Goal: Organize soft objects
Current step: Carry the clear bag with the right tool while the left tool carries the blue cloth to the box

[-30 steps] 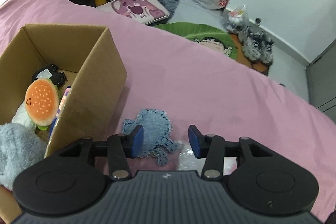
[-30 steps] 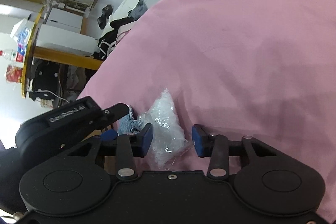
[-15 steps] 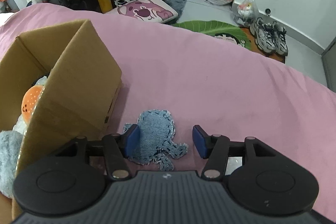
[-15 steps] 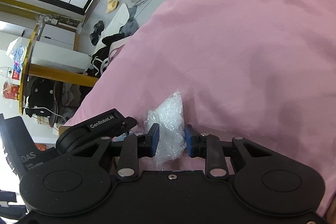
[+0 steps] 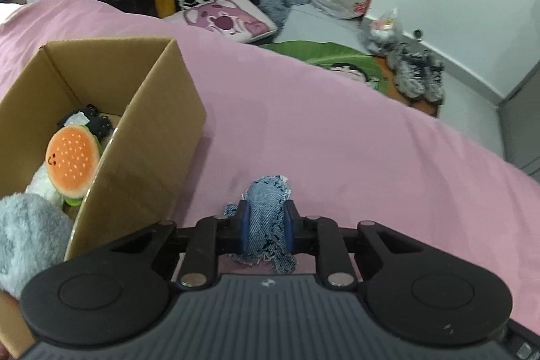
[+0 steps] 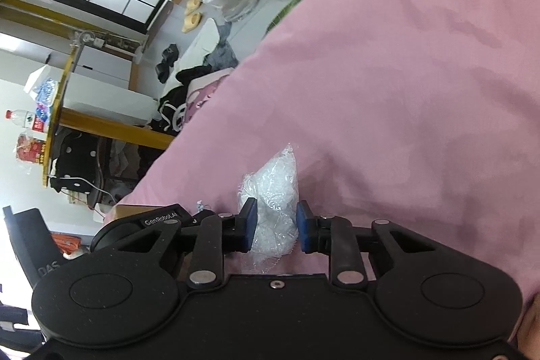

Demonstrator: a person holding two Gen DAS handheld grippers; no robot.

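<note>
My left gripper (image 5: 266,224) is closed on the denim patch (image 5: 268,218), just beside the cardboard box (image 5: 158,137) on the pink sheet (image 5: 337,140). My right gripper (image 6: 276,223) pinches the clear plastic bag (image 6: 274,208) above the same sheet.

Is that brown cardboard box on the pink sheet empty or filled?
Partly filled. The cardboard box stands open-topped, holding a burger plush, a grey fluffy toy and something black.

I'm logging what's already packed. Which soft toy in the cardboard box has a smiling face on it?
The orange burger-shaped plush: it shows a small smile and dotted bun, unlike the plain grey fluffy toy below it.
</note>
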